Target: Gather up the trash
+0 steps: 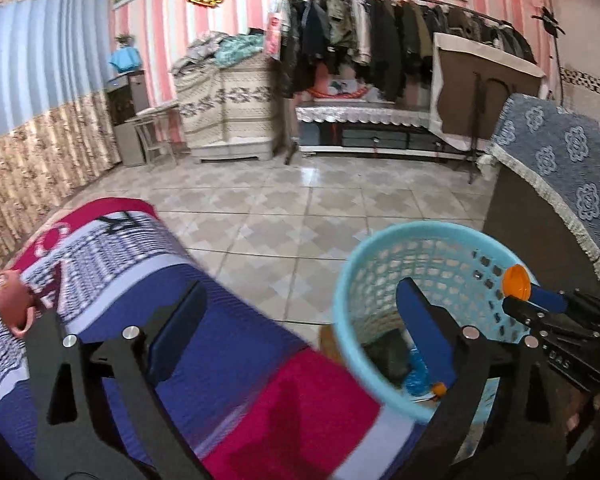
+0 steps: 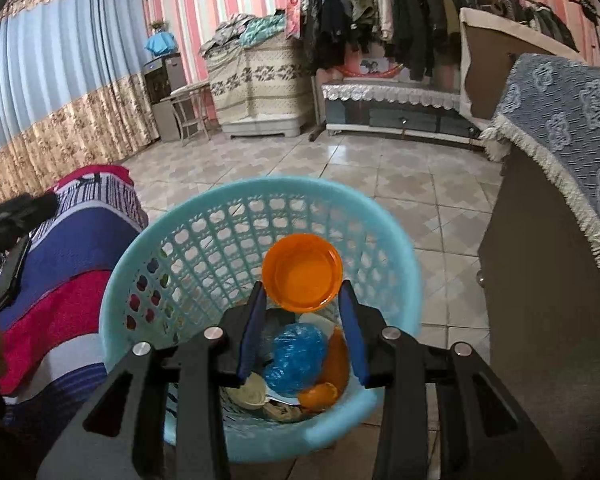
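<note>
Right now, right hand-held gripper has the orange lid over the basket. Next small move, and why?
Probably open the right hand-held gripper and let go. The orange lid is pinched by its lower edge between the fingertips, inside the rim of the blue basket, with other trash directly below, so it should land inside. The left hand-held gripper is open and empty, partly over the basket.

Readable text: hardly any

The right gripper (image 1: 518, 294) bears small pale letters on its black body, too blurred to read; the blanket (image 1: 112, 248) shows one black character, unreadable.
</note>
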The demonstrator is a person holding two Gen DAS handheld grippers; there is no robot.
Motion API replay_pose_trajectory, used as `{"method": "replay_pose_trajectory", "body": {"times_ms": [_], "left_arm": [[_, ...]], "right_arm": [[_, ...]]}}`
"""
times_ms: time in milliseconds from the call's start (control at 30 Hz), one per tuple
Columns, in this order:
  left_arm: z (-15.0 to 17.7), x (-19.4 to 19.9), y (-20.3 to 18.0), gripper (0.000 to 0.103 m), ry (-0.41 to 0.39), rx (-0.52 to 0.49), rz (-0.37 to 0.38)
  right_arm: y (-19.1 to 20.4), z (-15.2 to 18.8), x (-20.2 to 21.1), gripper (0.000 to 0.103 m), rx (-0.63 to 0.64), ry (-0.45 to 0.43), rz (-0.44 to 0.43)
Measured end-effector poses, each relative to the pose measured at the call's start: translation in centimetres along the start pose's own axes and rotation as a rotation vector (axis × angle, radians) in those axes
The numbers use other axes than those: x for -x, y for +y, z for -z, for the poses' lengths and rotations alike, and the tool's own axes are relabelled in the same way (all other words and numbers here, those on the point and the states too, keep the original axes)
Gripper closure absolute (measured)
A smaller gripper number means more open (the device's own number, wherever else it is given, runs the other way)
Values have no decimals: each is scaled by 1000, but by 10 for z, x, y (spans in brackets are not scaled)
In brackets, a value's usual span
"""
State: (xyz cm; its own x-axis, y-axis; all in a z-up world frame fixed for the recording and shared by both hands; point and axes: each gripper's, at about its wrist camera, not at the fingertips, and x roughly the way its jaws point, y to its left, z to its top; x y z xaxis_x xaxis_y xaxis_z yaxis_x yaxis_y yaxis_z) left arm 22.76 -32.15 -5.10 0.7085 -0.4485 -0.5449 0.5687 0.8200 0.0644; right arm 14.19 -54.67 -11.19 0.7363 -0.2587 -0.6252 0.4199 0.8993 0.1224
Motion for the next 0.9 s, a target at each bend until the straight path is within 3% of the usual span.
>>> {"method": "replay_pose_trajectory", "body": {"times_ms": [67, 100, 133, 300, 533, 900], "left_arm": [[3, 10, 16, 10, -3, 19, -31], [3, 14, 22, 10, -4, 29, -42], [4, 19, 28, 10, -5, 42, -55], [15, 58, 67, 9, -27, 88, -142], [27, 129, 111, 6, -63, 138, -279], [62, 243, 143, 6, -148, 228, -414]], "right_arm": [[4, -1, -6, 58, 4, 3, -6], [6, -2, -9, 38, 5, 5, 1], [7, -3, -10, 26, 3, 2, 10], [12, -8, -6, 25, 9, 8, 11], [36, -18, 38, 18, -2, -57, -33], [117, -15, 123, 12, 44, -174, -184]]}}
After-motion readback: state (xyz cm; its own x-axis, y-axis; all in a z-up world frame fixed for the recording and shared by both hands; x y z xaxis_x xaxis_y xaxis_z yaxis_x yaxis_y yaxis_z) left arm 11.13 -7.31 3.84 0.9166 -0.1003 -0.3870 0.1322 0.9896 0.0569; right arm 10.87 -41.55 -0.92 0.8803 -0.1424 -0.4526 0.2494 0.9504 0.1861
